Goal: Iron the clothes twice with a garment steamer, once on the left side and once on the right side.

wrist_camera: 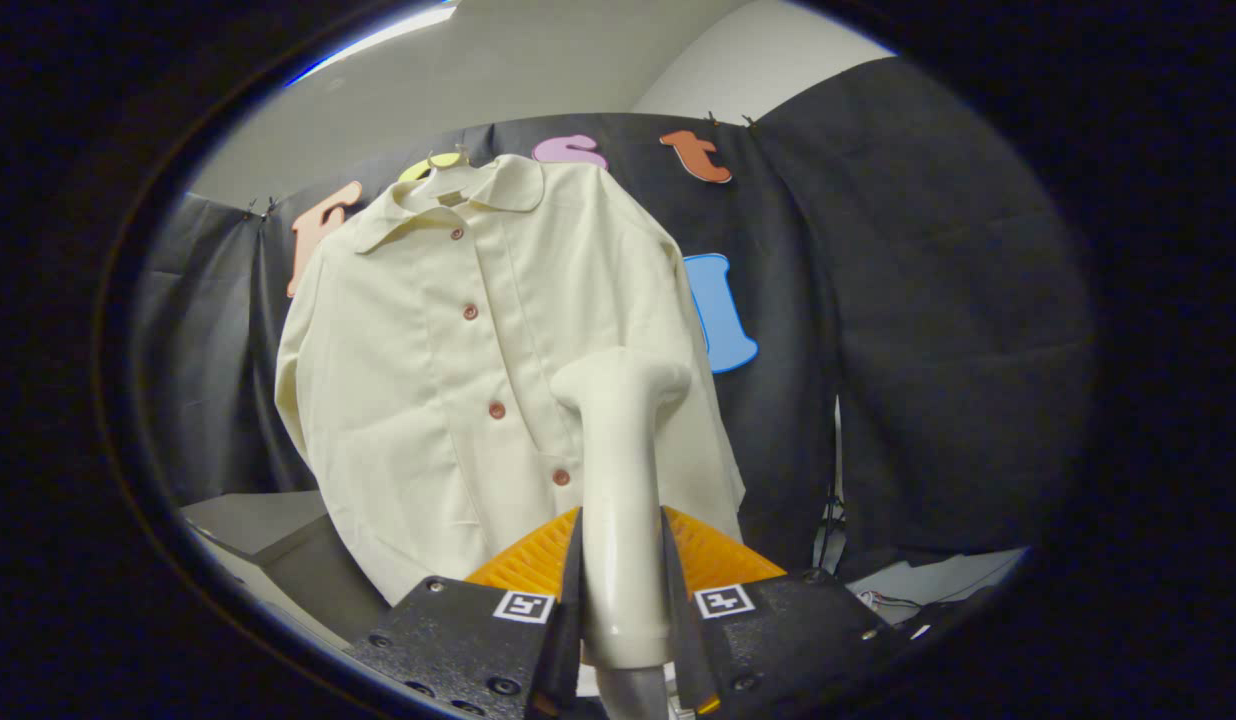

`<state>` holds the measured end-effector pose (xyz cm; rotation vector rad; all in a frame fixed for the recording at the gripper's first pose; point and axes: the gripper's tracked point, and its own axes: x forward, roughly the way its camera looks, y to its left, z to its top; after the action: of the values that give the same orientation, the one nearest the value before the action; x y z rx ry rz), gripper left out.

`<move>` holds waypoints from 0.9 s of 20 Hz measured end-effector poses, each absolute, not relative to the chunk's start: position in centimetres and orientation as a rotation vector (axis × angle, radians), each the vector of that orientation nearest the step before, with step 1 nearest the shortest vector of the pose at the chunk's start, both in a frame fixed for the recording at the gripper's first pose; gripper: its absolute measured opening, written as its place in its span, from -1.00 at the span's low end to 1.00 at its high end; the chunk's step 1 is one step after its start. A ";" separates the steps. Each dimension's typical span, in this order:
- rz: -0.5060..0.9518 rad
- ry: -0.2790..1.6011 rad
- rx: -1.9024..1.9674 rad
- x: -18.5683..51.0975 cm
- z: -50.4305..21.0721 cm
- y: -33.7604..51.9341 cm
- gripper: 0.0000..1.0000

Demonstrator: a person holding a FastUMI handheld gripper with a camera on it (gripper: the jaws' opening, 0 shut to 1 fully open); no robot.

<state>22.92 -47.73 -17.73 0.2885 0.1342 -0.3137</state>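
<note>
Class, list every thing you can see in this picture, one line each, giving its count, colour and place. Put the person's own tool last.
Shirt: one, cream, hanging against the black cloth wall, beyond the fingers.
Buttons: five visible, reddish brown, in a row down the shirt front.
Hanger: one, pale, at the shirt's collar, mostly hidden.
Steamer: one, cream white, upright between the fingers, its head close in front of the shirt's lower right part.
Cloth wall: one, black, behind the shirt.
Cables: a few, dark, hanging low beside the cloth wall, right of the shirt.
Gripper: one, its two fingers closed on the steamer's handle.
</note>
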 end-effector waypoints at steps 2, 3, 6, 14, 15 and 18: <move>-0.317 0.146 0.300 22.5 -19.0 -47.6 -0.26; -0.318 0.155 0.302 22.2 -19.6 -47.6 -0.26; -0.321 0.172 0.315 21.5 -21.4 -47.4 -0.26; -0.346 0.242 0.372 18.9 -27.1 -47.1 -0.26; -0.349 0.252 0.377 18.5 -27.8 -47.1 -0.26; -0.355 0.270 0.391 17.7 -29.1 -46.9 -0.26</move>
<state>17.68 -46.86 -29.06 0.3907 0.2696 -0.3549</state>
